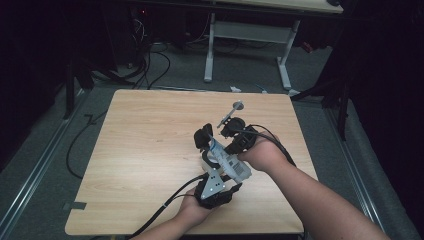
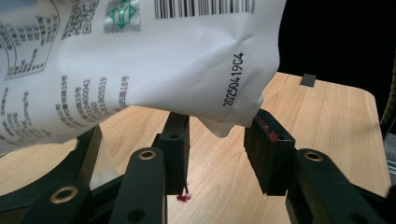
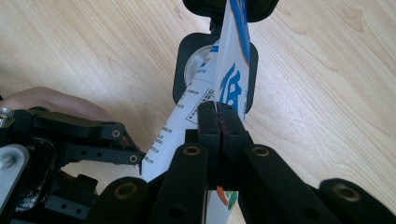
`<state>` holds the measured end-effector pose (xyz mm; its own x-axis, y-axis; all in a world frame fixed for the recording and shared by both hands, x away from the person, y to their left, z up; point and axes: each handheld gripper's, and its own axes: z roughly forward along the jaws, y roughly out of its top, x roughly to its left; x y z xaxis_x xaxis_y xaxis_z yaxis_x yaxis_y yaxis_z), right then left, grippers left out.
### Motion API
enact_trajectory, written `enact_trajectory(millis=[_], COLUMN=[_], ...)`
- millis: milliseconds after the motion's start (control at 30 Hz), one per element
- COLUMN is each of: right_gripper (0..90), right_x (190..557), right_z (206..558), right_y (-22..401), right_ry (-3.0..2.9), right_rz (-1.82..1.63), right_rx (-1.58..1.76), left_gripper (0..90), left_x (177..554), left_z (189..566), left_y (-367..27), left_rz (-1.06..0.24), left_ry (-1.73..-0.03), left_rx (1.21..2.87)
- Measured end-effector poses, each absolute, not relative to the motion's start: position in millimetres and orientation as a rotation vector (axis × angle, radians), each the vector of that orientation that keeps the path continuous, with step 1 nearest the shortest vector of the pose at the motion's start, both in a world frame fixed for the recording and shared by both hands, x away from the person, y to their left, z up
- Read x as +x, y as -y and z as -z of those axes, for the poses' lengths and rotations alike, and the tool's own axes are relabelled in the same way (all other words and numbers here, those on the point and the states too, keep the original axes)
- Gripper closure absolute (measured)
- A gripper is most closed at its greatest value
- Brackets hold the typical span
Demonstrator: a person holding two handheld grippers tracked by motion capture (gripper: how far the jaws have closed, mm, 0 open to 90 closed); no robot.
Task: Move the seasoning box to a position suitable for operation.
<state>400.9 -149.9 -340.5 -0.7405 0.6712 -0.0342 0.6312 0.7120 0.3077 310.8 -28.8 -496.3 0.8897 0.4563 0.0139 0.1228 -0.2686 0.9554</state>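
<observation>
A white printed pouch (image 1: 236, 169) with blue lettering is held above the middle of the wooden table (image 1: 150, 150). My right gripper (image 3: 218, 109) is shut on the pouch's (image 3: 231, 79) thin edge. Its upper end runs into a black hinged device (image 3: 189, 70) with a round silver face, which sits on the table (image 1: 203, 136). My left gripper (image 2: 219, 128) is open just below the pouch (image 2: 140, 60), whose lower corner hangs between the parted jaws without being pinched. In the high view my left gripper (image 1: 220, 172) comes from the front and my right gripper (image 1: 229, 149) from the right.
A small grey rod with a disc (image 1: 235, 107) sticks out behind the right gripper. Black cables (image 1: 165, 205) trail off the table's front edge. Another desk's white legs (image 1: 210, 50) stand on the floor beyond the table.
</observation>
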Motion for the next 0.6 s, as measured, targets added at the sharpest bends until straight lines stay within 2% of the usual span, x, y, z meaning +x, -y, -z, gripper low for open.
enact_trajectory(millis=[600], right_gripper=[89.9], right_x=[395.1], right_z=[344.4], right_y=[154.2], right_ry=[-2.773], right_rz=[-0.438], right_rx=[1.076], left_gripper=[61.2], left_x=[313.2], left_z=[507.2], left_y=[27.0], left_rz=[-0.291], left_ry=[-0.469], left_rx=[1.858])
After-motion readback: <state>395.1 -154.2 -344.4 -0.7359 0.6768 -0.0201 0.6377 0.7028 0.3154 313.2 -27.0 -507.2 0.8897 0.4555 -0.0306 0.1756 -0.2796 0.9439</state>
